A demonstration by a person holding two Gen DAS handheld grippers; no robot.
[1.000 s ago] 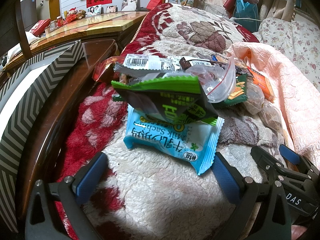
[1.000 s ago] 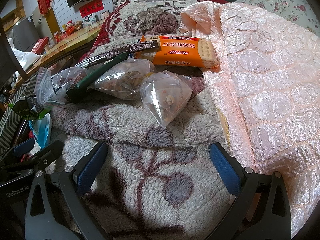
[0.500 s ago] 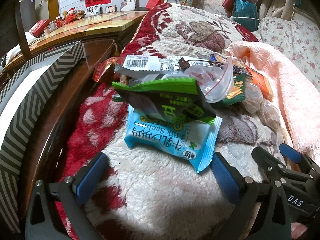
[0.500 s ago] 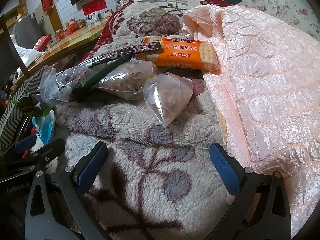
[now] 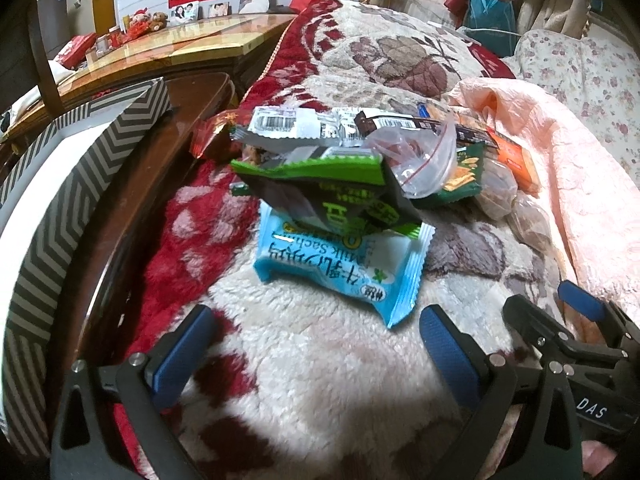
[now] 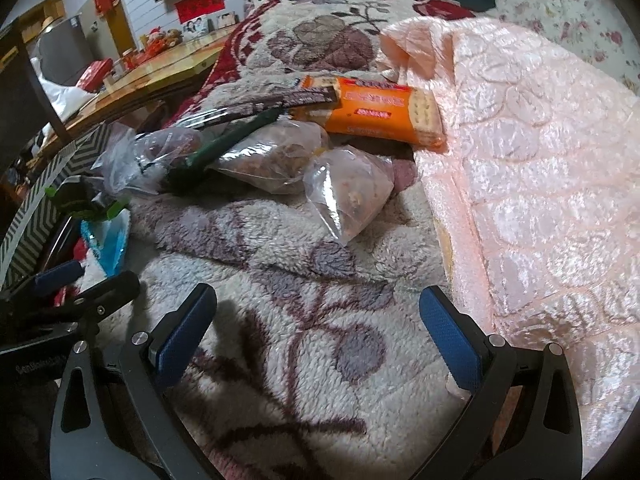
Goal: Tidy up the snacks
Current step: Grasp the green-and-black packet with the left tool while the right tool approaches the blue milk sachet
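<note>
A pile of snacks lies on a fleece blanket [image 5: 320, 368]. In the left wrist view a light blue milk sachet pack [image 5: 340, 268] lies nearest, a green-and-black packet [image 5: 336, 196] on top of it, then a clear zip bag [image 5: 416, 160] and a silver pack [image 5: 296, 128]. My left gripper [image 5: 314, 340] is open and empty just short of the blue pack. In the right wrist view an orange cracker pack [image 6: 380, 108] and two clear bags [image 6: 348, 196] lie ahead. My right gripper [image 6: 314, 340] is open and empty over the blanket.
A box with a grey chevron pattern [image 5: 56, 208] stands at the left beside a dark wooden rail [image 5: 132, 184]. A pink quilt [image 6: 540, 160] lies along the right. A wooden table [image 5: 168, 48] with small items stands behind. The right gripper shows in the left view [image 5: 580, 340].
Both grippers have edged slightly forward toward the snacks. Nothing was grasped or moved in the pile.
</note>
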